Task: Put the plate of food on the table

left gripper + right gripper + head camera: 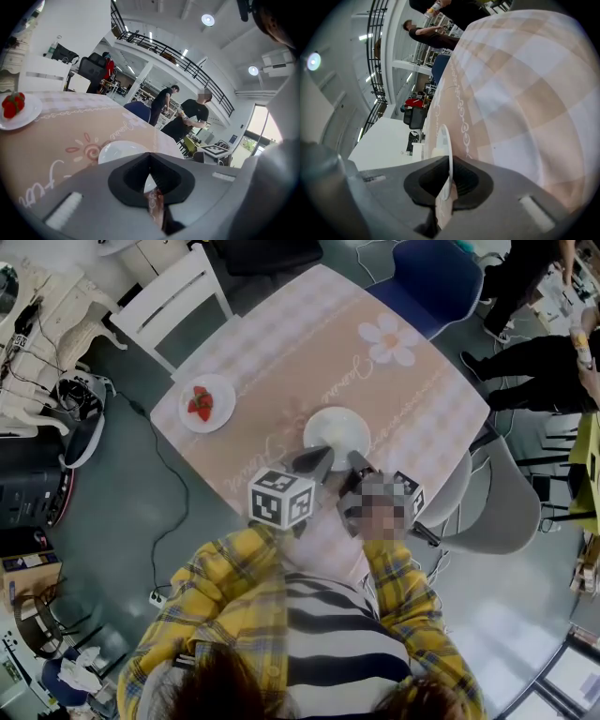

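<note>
Nearest to the person, the right gripper (449, 161) is turned on its side, and its jaws are closed on the near rim of the white plate (336, 430), which is seen edge-on between them. Something pale lies on this plate, but what it is cannot be told. The left gripper (150, 157) is held just beside the right one, at the same near rim. Its jaws are brought together at the tips, and nothing is clamped between them.

The plate is found at the near part of the table (309, 343), on a pink checked cloth, and it seems to lie flat there. A smaller plate (225, 388) with strawberries (200, 402) is placed well apart, to the left. A grey chair (502, 507) is seen close by the table's right corner. Beyond the far edges a white chair (173, 296) and a blue chair (431, 277) are set. Further to the right, standing people (534, 362) are seen.
</note>
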`<move>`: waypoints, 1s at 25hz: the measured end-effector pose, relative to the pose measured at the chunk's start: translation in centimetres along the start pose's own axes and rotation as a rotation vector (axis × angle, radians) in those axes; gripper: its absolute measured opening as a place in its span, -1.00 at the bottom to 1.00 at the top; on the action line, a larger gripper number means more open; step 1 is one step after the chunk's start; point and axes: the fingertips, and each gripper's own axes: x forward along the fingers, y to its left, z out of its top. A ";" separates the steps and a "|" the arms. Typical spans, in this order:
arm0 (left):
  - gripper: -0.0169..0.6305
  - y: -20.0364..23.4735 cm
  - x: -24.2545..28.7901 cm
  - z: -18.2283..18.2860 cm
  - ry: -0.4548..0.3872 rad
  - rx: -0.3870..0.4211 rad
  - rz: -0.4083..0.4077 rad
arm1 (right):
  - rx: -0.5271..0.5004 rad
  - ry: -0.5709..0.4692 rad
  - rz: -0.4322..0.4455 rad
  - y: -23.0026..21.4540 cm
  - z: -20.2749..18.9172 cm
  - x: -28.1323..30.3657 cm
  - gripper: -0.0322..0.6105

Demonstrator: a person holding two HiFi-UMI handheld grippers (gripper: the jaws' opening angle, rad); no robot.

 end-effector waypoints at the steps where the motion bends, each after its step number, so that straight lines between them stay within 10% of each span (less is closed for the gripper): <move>1: -0.95 -0.1 0.0 -0.1 0.003 0.000 0.001 | -0.002 -0.002 -0.002 0.0 0.1 0.0 -0.86; 25: -0.95 -1.6 -0.4 -0.9 -0.006 0.005 -0.002 | -0.054 -0.021 -0.106 -0.3 0.6 -2.4 -0.67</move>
